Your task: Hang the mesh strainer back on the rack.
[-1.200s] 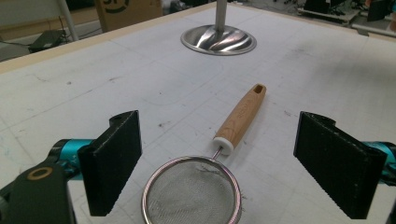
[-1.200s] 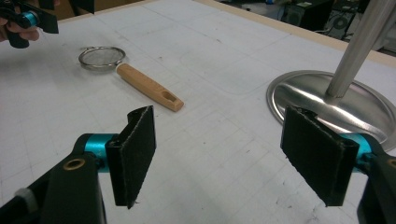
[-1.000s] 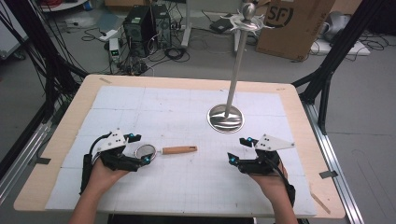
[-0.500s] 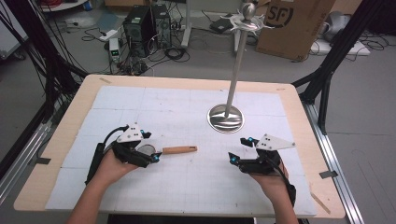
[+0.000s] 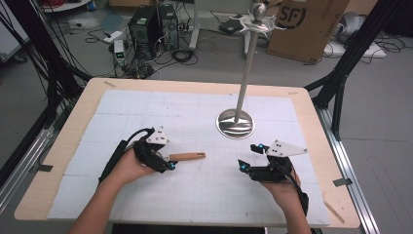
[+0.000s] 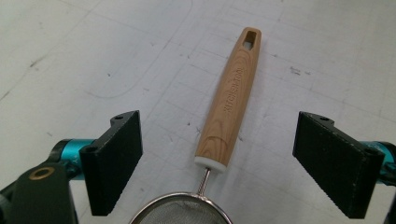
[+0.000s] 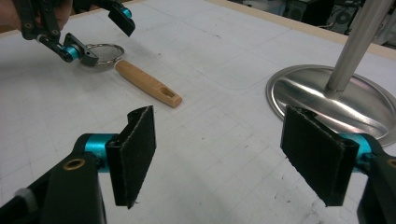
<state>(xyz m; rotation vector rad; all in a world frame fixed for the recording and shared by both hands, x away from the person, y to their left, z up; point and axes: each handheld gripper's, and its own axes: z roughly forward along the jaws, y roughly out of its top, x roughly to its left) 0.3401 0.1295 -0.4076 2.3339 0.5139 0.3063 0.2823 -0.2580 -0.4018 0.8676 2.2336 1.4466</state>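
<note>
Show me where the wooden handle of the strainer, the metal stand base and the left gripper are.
wooden handle [image 6: 230, 98], left gripper view, middle of the wood.
metal stand base [image 5: 235, 125], high view, round disc beside the pole.
left gripper [image 6: 217, 154], left gripper view, midway between its open jaws.

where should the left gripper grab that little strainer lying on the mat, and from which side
Grip the strainer by its wooden handle, coming down from above with the jaws across its width. It lies flat, long and narrow, and already sits between the open jaws of the left gripper. The mesh bowl is round, with a thin rim, so probably harder to pinch.
</note>
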